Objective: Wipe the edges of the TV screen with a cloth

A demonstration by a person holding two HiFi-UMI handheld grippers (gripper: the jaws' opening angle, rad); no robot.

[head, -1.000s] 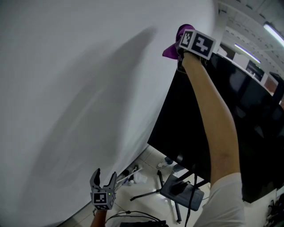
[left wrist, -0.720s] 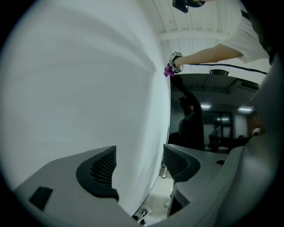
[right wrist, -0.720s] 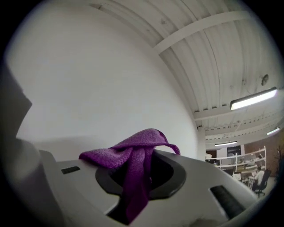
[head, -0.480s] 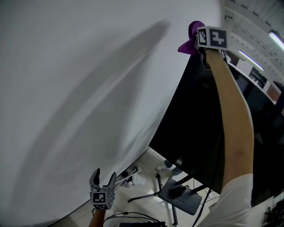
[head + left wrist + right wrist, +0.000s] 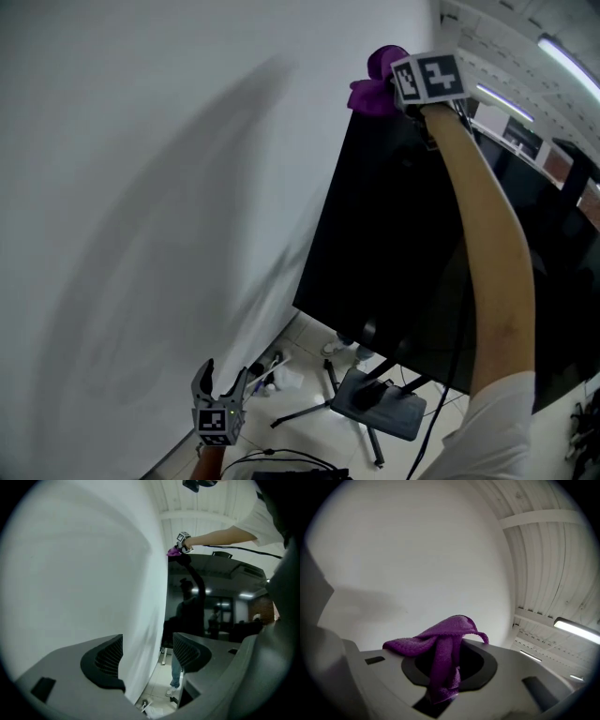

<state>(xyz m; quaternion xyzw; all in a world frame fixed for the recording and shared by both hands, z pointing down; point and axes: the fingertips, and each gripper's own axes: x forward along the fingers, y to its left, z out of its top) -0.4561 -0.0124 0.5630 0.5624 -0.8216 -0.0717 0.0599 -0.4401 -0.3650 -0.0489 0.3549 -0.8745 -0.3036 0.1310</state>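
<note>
Purple cloth (image 5: 375,82) sits at the upper centre of the head view, bunched over the top left corner of the TV screen (image 5: 394,244), just beside the white wall (image 5: 141,187). My right hand-held gripper (image 5: 394,94) has its jaws closed on it. In the right gripper view a narrow fold of the cloth (image 5: 440,653) is pinched low between them, while the rest flops loosely over the front.

My left hand-held gripper (image 5: 221,373) hangs at the bottom left of the head view. Its jaws are spread wide with nothing between them, only wall and floor beyond.

I judge the wipe to be at the corner, with the edges leading away from it left to do.

My worries from here:
- The pinch looks thin, so dragging along the bezel could pull the cloth free and drop it behind the set.
- The loose part may ride up and leave hard jaw plastic scraping the glass.
- My arm is stretched high, so pressure is hard to judge.
- A heavy push could rock the screen on its stand (image 5: 380,403).
- So close to the wall, I could end up rubbing paint instead of the edge.
</note>
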